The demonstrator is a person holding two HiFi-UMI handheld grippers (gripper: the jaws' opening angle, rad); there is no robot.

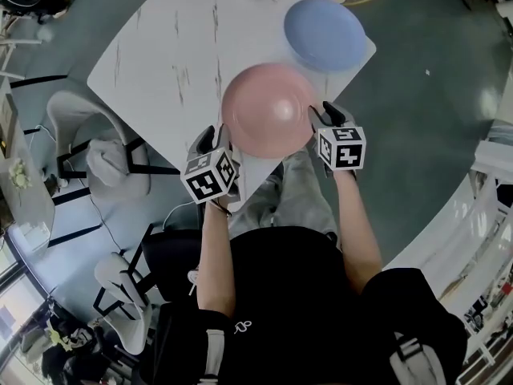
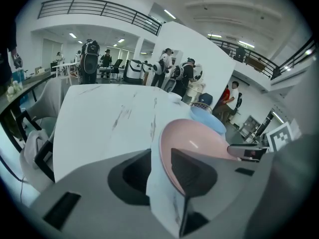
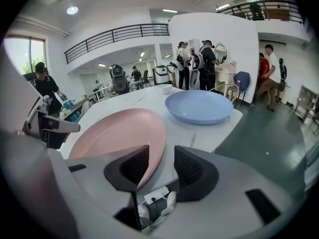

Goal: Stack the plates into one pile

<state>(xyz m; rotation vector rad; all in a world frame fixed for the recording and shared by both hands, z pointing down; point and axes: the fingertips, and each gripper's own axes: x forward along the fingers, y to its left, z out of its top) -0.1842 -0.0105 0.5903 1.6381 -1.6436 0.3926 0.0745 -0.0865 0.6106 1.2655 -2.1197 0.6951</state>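
Two level, face-up, apart: pink plate (image 1: 268,111), blue plate (image 1: 325,34).

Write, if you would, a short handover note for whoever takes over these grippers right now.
Left gripper: open, with the pink plate's left rim between its jaws, not clamped.
Right gripper: open at the opposite rim, also not clamped.
Things: the pink plate sits at the near corner of the table. The blue plate lies apart from it, farther along the right edge.
Done: nothing stacked yet.
Left: probably close both grippers on the pink plate, lift it and set it on the blue plate.
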